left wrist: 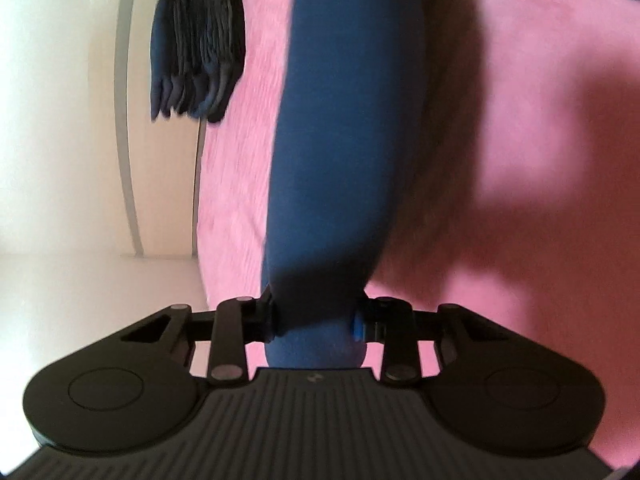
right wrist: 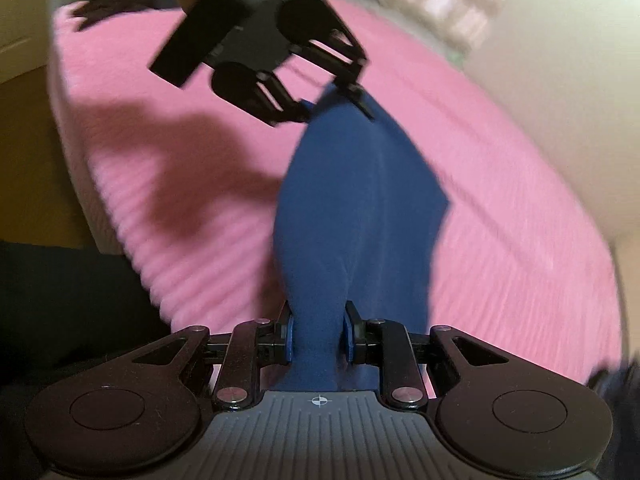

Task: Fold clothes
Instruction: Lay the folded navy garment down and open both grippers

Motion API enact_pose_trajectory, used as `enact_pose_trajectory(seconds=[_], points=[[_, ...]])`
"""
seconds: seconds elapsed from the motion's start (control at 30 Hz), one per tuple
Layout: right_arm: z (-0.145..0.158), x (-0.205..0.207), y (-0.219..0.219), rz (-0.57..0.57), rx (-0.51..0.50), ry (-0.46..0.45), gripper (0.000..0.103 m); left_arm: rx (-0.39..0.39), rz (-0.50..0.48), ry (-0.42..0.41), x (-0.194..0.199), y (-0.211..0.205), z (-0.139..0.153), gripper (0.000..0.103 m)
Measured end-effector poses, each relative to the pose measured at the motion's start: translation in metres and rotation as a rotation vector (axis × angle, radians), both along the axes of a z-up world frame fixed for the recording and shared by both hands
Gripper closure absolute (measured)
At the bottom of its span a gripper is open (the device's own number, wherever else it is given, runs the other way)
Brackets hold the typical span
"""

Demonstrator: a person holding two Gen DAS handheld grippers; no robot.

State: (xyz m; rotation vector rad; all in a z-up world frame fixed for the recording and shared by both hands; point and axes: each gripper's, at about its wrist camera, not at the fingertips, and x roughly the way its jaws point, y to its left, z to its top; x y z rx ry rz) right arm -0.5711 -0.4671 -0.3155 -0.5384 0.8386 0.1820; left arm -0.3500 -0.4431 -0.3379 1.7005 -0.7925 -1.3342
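A: Cloth (left wrist: 336,140), blue, stretched over pink blanket (left wrist: 520,80) on bed. Left gripper (left wrist: 316,322) clenched on one end; fabric bunched between the fingers (left wrist: 267,316), blue pad visible on the other side.

B: Confirmed from right wrist view. Right gripper (right wrist: 319,338) clamped on opposite end of same cloth (right wrist: 360,200); both blue pads pressed against fabric. Left gripper (right wrist: 336,98) seen across the cloth at far end, fingers pinching the tip.

A: Cloth position?

B: Held taut lengthwise between the two grippers, running across the blanket (right wrist: 500,220). Wider in the middle, one corner flaring out to the side. Contact with blanket underneath: cannot tell, motion blur.

A: Shadow (left wrist: 500,152) of cloth and gripper cast on blanket beside it. Anything else on bed?

B: Stack of dark folded clothes (left wrist: 198,50) near blanket edge, well apart from held cloth. Same pile likely the dark shape (right wrist: 108,6) at far corner in right view; too blurred to confirm.

A: Pale wall panel (left wrist: 60,120) beyond bed edge. Noted.
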Motion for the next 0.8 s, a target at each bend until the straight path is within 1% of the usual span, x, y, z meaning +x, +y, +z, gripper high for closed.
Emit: enact_pose_trajectory(seconds=[0.03,0.13,0.17,0.23,0.3,0.33,0.37,0.4,0.43,0.47,0.53,0.6,0.67,0.73,0.77,0.8], points=[[0.003,0.000,0.004,0.042,-0.012,-0.022,0.082,-0.012,0.040,-0.012,0.001,0.020,0.009,0.073],[-0.014,-0.002,0.039,0.219,-0.077,-0.048,0.081,-0.022,0.205,-0.014,-0.010,0.092,0.021,0.073],[-0.024,-0.004,0.049,0.261,-0.099,-0.032,0.081,-0.010,0.262,0.006,-0.019,0.115,0.018,0.073],[-0.047,-0.008,0.070,0.338,-0.141,0.007,0.081,0.031,0.368,0.074,-0.042,0.156,0.005,0.071],[-0.065,-0.018,0.081,0.361,-0.164,0.030,0.081,0.060,0.447,0.158,-0.063,0.185,-0.012,0.068],[-0.069,-0.023,0.084,0.353,-0.161,0.026,0.077,0.051,0.484,0.201,-0.072,0.194,-0.021,0.065],[-0.071,-0.028,0.084,0.331,-0.147,0.019,0.068,0.033,0.517,0.236,-0.079,0.200,-0.028,0.064],[-0.071,-0.033,0.082,0.296,-0.128,0.016,0.063,0.012,0.548,0.268,-0.084,0.203,-0.032,0.063],[-0.070,-0.037,0.079,0.257,-0.108,0.014,0.048,-0.010,0.576,0.297,-0.086,0.206,-0.031,0.060],[-0.068,-0.042,0.075,0.205,-0.079,0.000,0.036,-0.029,0.602,0.329,-0.086,0.209,-0.028,0.060],[-0.062,-0.051,0.063,0.088,0.026,-0.019,0.035,-0.060,0.671,0.437,-0.079,0.218,-0.013,0.059],[-0.056,-0.058,0.048,-0.052,0.160,-0.045,0.035,-0.075,0.774,0.580,-0.060,0.227,0.005,0.060],[-0.051,-0.064,0.033,-0.184,0.298,-0.085,0.035,-0.120,0.877,0.762,-0.033,0.237,0.025,0.060],[-0.047,-0.069,0.016,-0.317,0.452,-0.136,0.035,-0.197,0.971,0.953,-0.003,0.245,0.046,0.060],[-0.046,-0.070,0.006,-0.380,0.531,-0.164,0.034,-0.240,1.007,1.042,0.011,0.245,0.056,0.060],[-0.045,-0.071,-0.004,-0.444,0.610,-0.194,0.034,-0.281,1.033,1.132,0.026,0.244,0.065,0.058]])
